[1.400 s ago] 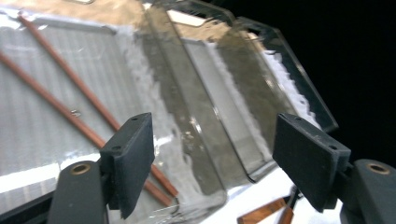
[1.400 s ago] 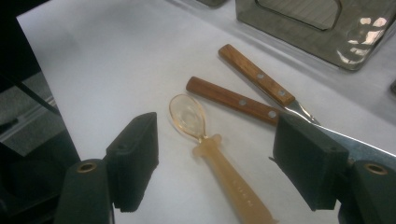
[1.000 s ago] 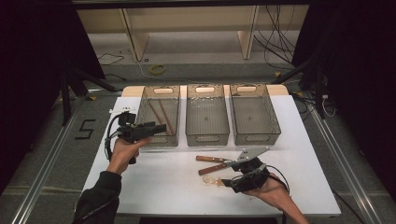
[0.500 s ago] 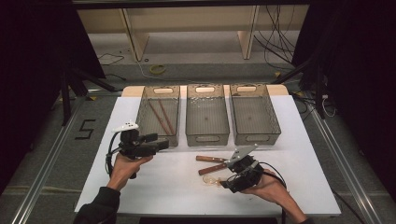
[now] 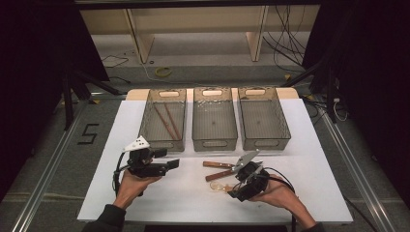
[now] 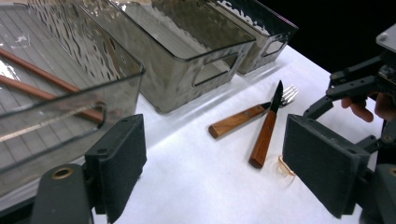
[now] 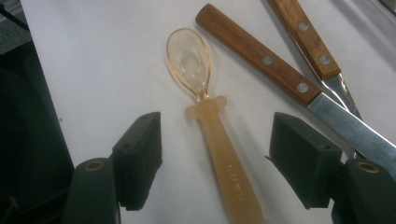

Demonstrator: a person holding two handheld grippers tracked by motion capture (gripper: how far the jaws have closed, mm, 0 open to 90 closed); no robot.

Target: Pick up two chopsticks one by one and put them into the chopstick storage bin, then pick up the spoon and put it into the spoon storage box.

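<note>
Low in the centre of the right gripper view, a translucent amber spoon lies between the spread jaws of the right gripper, untouched; left gripper also spread wide

black tools, dark sleeves

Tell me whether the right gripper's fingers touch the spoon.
Apart. The right gripper view shows both fingers open, white table visible between each and the spoon.
</note>
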